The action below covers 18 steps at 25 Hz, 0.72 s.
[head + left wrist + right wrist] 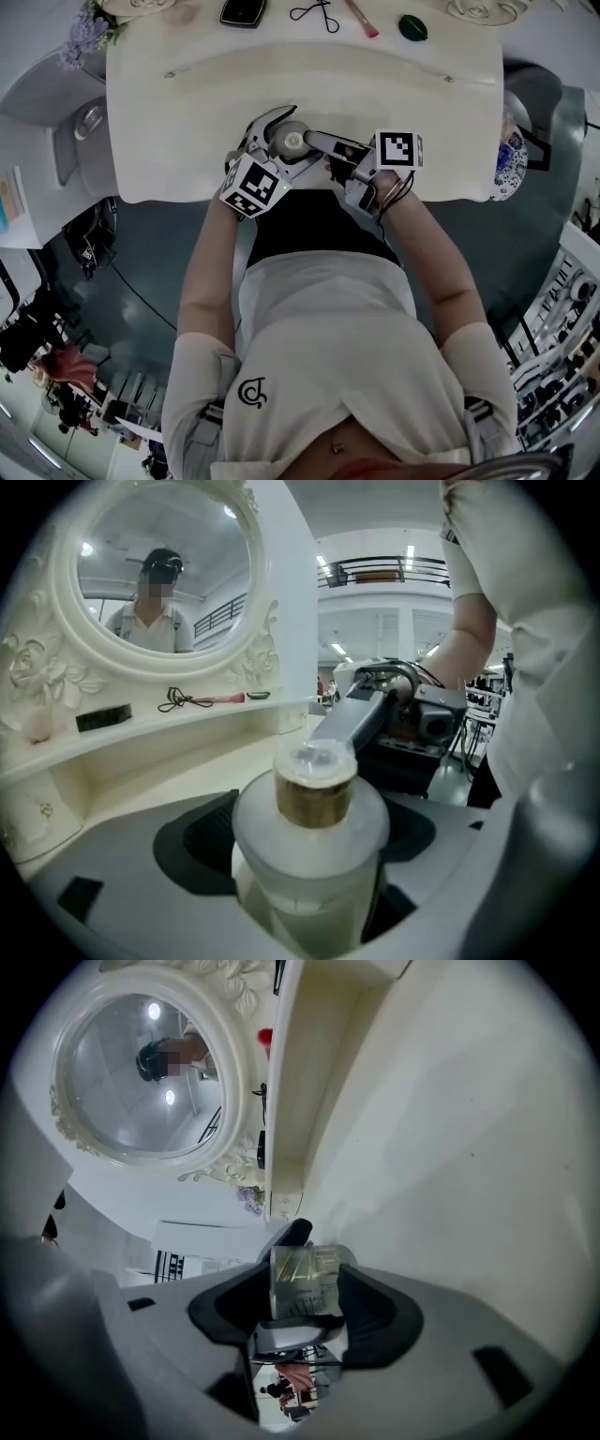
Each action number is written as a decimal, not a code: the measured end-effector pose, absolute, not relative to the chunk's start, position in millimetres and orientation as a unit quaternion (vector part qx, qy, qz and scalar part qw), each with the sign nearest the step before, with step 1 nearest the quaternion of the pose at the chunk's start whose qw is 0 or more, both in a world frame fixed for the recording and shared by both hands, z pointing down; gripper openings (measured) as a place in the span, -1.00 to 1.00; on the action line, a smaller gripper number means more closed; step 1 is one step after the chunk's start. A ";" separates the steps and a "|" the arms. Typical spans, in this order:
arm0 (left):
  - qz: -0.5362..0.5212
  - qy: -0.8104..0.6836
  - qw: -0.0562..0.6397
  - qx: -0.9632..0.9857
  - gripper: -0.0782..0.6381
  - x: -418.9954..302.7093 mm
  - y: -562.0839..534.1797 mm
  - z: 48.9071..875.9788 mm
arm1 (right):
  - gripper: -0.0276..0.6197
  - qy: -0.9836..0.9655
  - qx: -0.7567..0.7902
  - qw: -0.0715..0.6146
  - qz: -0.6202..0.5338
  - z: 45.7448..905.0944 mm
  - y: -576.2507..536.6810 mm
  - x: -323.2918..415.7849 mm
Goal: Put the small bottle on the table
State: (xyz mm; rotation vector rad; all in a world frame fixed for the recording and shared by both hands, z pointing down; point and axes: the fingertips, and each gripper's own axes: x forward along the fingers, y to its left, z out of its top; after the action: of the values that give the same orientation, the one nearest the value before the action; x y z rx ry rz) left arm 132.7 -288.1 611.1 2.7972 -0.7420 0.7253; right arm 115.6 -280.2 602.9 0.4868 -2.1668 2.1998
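Observation:
A small frosted white bottle (pixel 292 142) with a gold neck and a clear cap (pixel 315 766) is held just above the front edge of the white dressing table (pixel 187 122). Its wide body (pixel 309 846) stands upright between the jaws of my left gripper (pixel 309 878), and a dark gap shows at its right side. My right gripper (pixel 315 142) comes in from the right, and its fingers (pixel 361 726) reach the cap. In the right gripper view the cap (pixel 305 1279) is pinched between the dark pads of that gripper (pixel 306 1290).
A round ornate mirror (pixel 159 574) stands on the table's raised back shelf (pixel 309 33). On that shelf lie a black case (pixel 243 10), a dark wire item (pixel 316 13), a pink stick (pixel 362 19) and a green lid (pixel 412 27). Purple flowers (pixel 84 37) stand far left.

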 end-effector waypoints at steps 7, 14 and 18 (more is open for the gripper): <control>0.172 -0.291 0.105 0.935 0.33 127.4 -289.3 574.1 | -0.44 -0.702 0.180 -0.014 0.688 590.8 -282.6 120.6; 0.155 -0.319 0.088 0.931 0.02 113.1 -291.1 527.5 | -0.89 -0.742 0.228 -0.056 0.628 532.0 -297.4 135.3; 0.135 -0.372 0.060 0.917 -0.46 94.6 -298.0 488.1 | -0.89 -0.782 0.263 -0.016 0.565 510.3 -291.4 138.4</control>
State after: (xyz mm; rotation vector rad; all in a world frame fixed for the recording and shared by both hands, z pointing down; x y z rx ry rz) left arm 94.6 -298.0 488.1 2.7742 -1.1255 0.4073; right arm 138.4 -291.4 510.3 0.8346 -2.4814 1.7928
